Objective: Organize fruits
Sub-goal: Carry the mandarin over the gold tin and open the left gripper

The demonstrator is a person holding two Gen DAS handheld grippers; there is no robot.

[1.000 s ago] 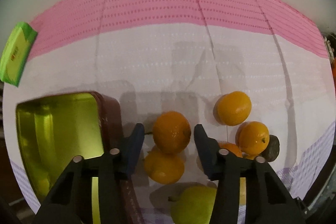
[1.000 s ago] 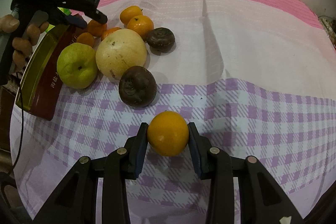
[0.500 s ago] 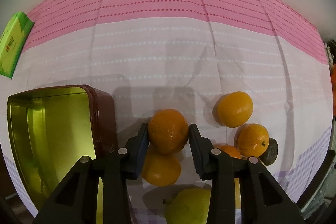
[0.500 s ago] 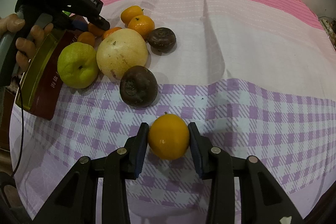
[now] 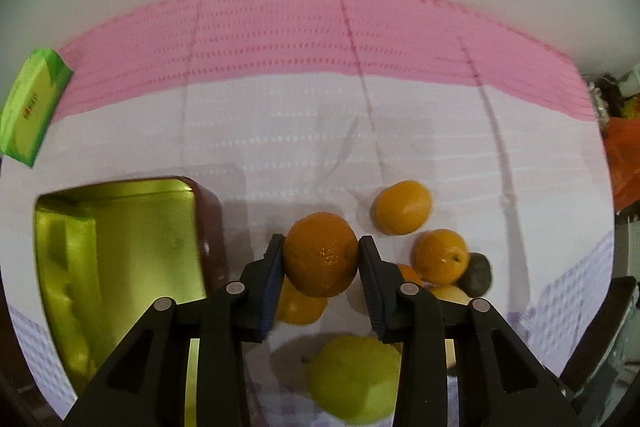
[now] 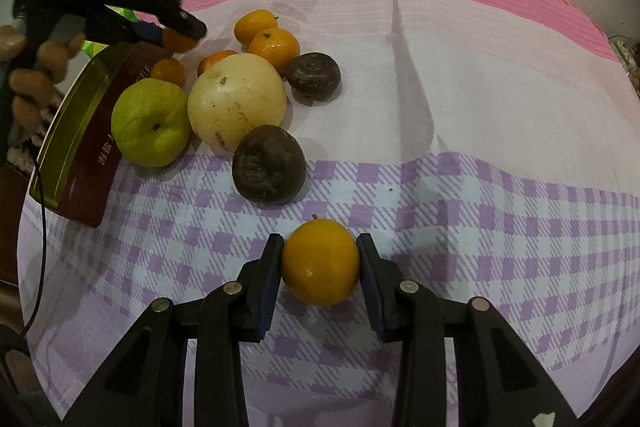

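Note:
My left gripper point(image 5: 320, 259) is shut on an orange point(image 5: 321, 254), held above the fruit pile beside the open gold-lined tin point(image 5: 120, 259). Under it lie more oranges point(image 5: 402, 207), a green pear point(image 5: 352, 379) and a dark fruit point(image 5: 476, 269). My right gripper point(image 6: 319, 263) is shut on a yellow-orange citrus point(image 6: 319, 262) low over the purple checked cloth. In the right wrist view the left gripper point(image 6: 176, 37) hangs over the tin point(image 6: 80, 147), near a green pear point(image 6: 151, 123), a big pale fruit point(image 6: 236, 101) and two dark fruits point(image 6: 269, 165).
A green packet point(image 5: 32, 111) lies at the far left on the pink band of the cloth. Orange and mixed clutter point(image 5: 624, 155) sits past the table's right edge. A person's fingers point(image 6: 36, 79) grip the left tool's handle. A thin cable point(image 6: 40, 235) hangs at the left.
The left jaws closed on the orange and lifted it off the pile, so the fruits below look smaller. The right gripper kept still with its citrus.

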